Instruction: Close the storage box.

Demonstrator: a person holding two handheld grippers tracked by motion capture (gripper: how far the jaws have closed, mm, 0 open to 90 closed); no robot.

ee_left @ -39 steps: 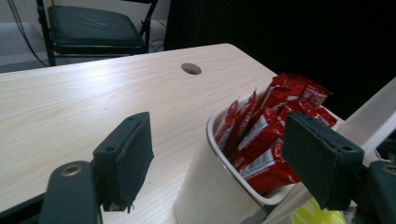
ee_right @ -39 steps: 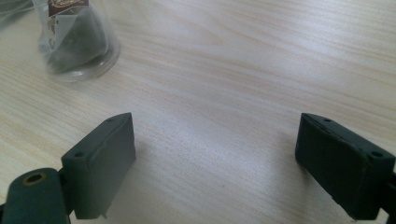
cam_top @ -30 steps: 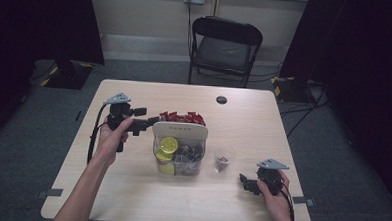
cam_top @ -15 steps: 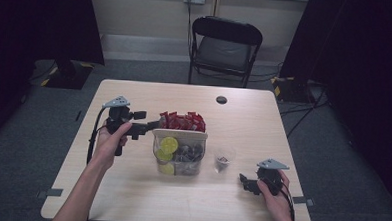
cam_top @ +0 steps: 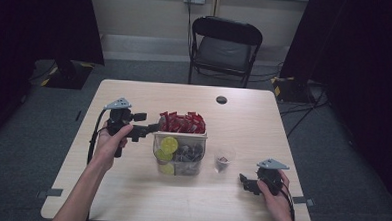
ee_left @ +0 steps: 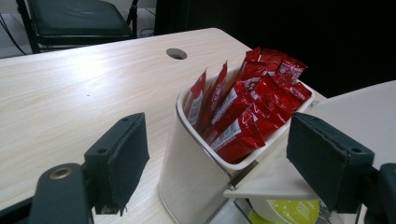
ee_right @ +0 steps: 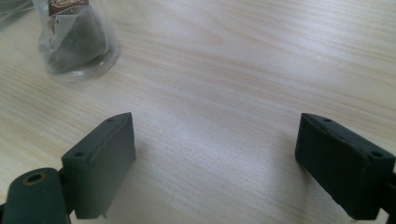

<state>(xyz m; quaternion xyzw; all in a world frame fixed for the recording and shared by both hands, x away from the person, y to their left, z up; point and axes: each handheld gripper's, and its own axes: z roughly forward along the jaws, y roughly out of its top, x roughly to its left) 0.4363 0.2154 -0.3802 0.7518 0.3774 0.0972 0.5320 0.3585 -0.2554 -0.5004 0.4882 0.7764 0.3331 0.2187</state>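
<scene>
At the middle of the table (cam_top: 130, 187) stands a clear organiser (cam_top: 179, 157), and its far compartment, a white bin (ee_left: 196, 172), is packed with red sachets (ee_left: 247, 112) standing on end. These seem to be what the work is about: the left gripper (ee_left: 217, 168) is level with that bin at the organiser's left end, its jaws spread wide with the bin's rim and the sachets showing between them, and nothing is pinched yet. Nearer the person than the sachets, the organiser holds yellow-green capsules (cam_top: 168, 144) and some darker pieces (too small to name). Just right of the organiser stands a small clear cup (ee_right: 74, 42) with a dark tea bag inside. Further right of the organiser and nearer the person, the right gripper (ee_right: 215, 163) rests low over bare wood, jaws equally wide apart and empty. As I judge it, a sachet is about to be picked: the approach is nearly done, while the closing, the lifting out and any placing all remain
</scene>
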